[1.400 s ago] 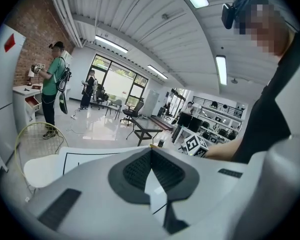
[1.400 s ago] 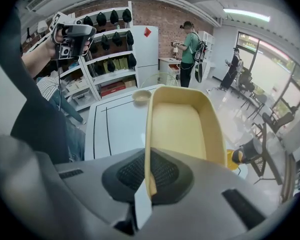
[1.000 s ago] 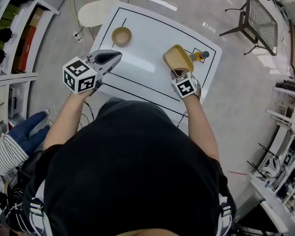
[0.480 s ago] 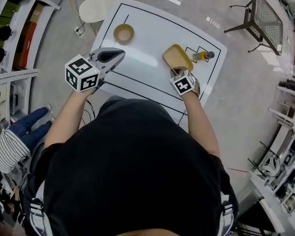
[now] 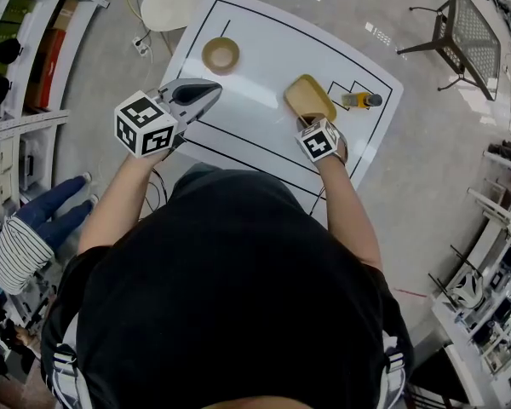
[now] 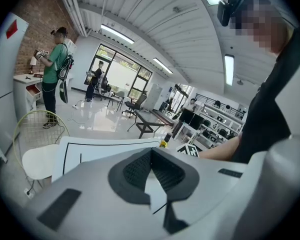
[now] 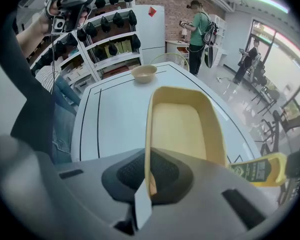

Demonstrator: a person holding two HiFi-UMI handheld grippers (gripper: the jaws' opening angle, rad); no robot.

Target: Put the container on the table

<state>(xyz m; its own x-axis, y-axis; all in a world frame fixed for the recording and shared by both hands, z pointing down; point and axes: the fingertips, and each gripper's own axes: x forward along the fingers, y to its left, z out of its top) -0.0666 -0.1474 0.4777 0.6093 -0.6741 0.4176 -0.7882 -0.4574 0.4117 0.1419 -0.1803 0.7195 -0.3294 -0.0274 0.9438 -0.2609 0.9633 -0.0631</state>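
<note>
Only its own view shows our right gripper [image 7: 146, 156] clamping the rim of the yellow container [image 7: 182, 126] beside the bottle [image 7: 257, 170]; our left gripper [image 6: 150, 153], closed and empty, overhangs the left edge of the table [image 5: 264, 58].

Container [image 7: 187, 129] smooth matt plastic; table [image 5: 264, 66] smooth, glossy; bowl [image 5: 221, 54] matt; floor [image 5: 426, 169] polished, glossy.

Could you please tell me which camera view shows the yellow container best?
The right gripper view: the yellow container fills it, its rim pinched in the right gripper's jaws, inside empty. The head view shows it small from above; the left gripper view misses it.
</note>
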